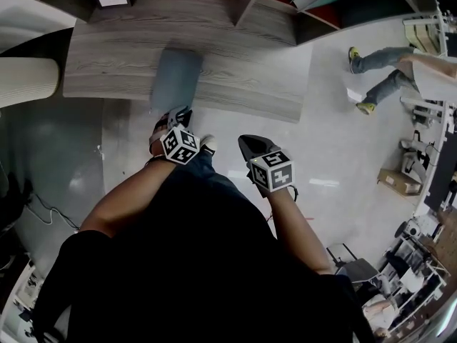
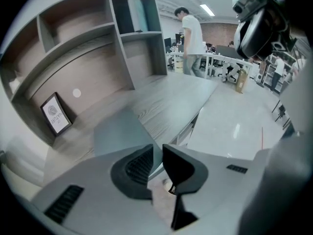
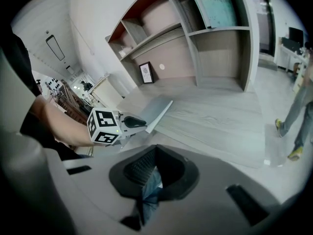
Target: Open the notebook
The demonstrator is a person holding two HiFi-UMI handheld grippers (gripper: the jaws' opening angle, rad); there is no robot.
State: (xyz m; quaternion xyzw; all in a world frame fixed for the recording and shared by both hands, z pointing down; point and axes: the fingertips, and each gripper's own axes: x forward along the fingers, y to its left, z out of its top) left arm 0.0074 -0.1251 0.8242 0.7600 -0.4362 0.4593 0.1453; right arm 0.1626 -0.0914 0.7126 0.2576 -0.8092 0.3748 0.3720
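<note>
While the person is standing just short of the wooden bench [image 1: 243,70], the head view is showing both bare forearms reaching forward and down from the body. The left tool [image 1: 177,114] is pointing steeply down at the near end of the grey-blue notebook [image 1: 175,73], which is lying on the bench left of its middle. The right tool [image 1: 248,146] is hanging to the right, over the pale floor, apart from the notebook.

In the left gripper view, the jaws are standing narrow and pinching the notebook's [image 2: 120,131] near edge. Its cover is stretching away toward a framed card [image 2: 56,116] that is leaning at the far left.

In the right gripper view, the right tool [image 3: 154,153] is keeping its jaws together with nothing between them. Off to the left, the left tool [image 3: 142,123] is gripping the notebook's [image 3: 155,112] near end, its wrist angling downward.
</note>
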